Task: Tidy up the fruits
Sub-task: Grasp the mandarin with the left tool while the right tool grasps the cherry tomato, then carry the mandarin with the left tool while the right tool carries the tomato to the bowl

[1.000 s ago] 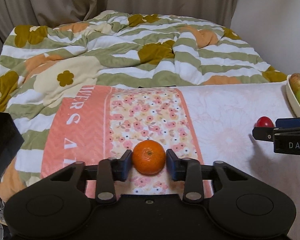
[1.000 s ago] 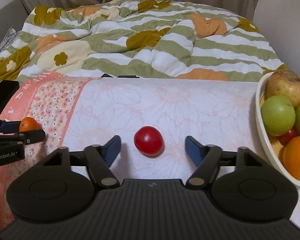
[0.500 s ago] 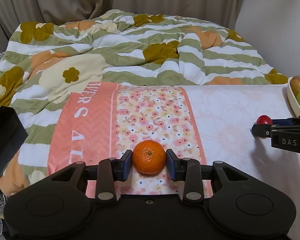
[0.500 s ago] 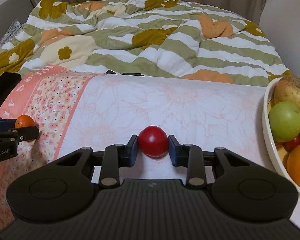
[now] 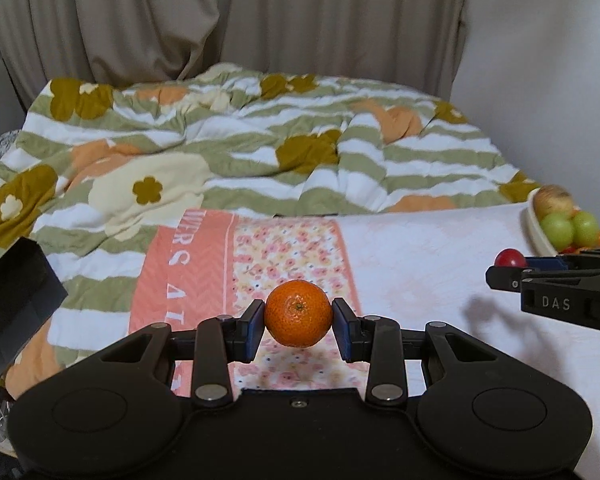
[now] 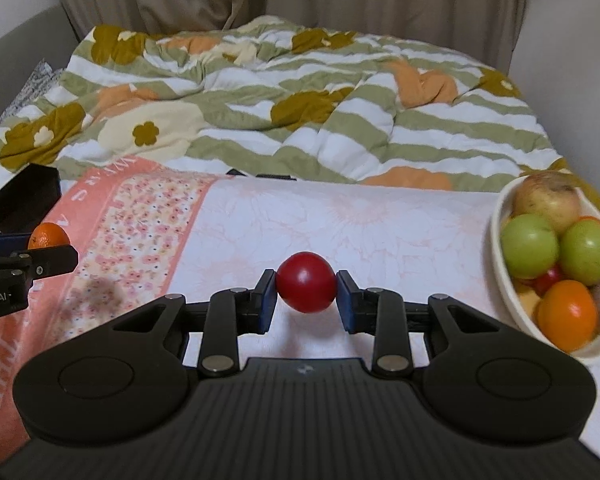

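Left wrist view: left gripper (image 5: 299, 326) is clamped on one mandarin (image 5: 298, 313), both blue pads pressed on its sides; fruit hangs clear of the floral towel (image 5: 420, 256), its shadow on the cloth below. The fruit bowl (image 5: 537, 227) lies far right and a little ahead, well apart from this gripper. Right gripper (image 5: 512, 266) enters at the right edge, between the left gripper and the bowl, with a small red fruit (image 5: 508, 258) at its tips. Visible in the bowl here: one yellowish apple (image 5: 554, 200), two green fruits, slivers of orange and red

Right wrist view: right gripper (image 6: 306, 294) is closed on the one red fruit, round, no long axis to mind; pads bear on both sides, fruit lifted off the towel. Bowl sits near, to the right and slightly ahead, rim open toward the gripper. Count in bowl: one yellowish apple, two green fruits (image 6: 530, 250), one orange (image 6: 566, 314), one small red fruit part hidden, an orange sliver at the far edge, something brownish I cannot identify. Left gripper with the mandarin shows at far left

Judgement: right hand is the nearer to the bowl, so the red fruit likely goes first; the mandarin must cross the whole towel rightward
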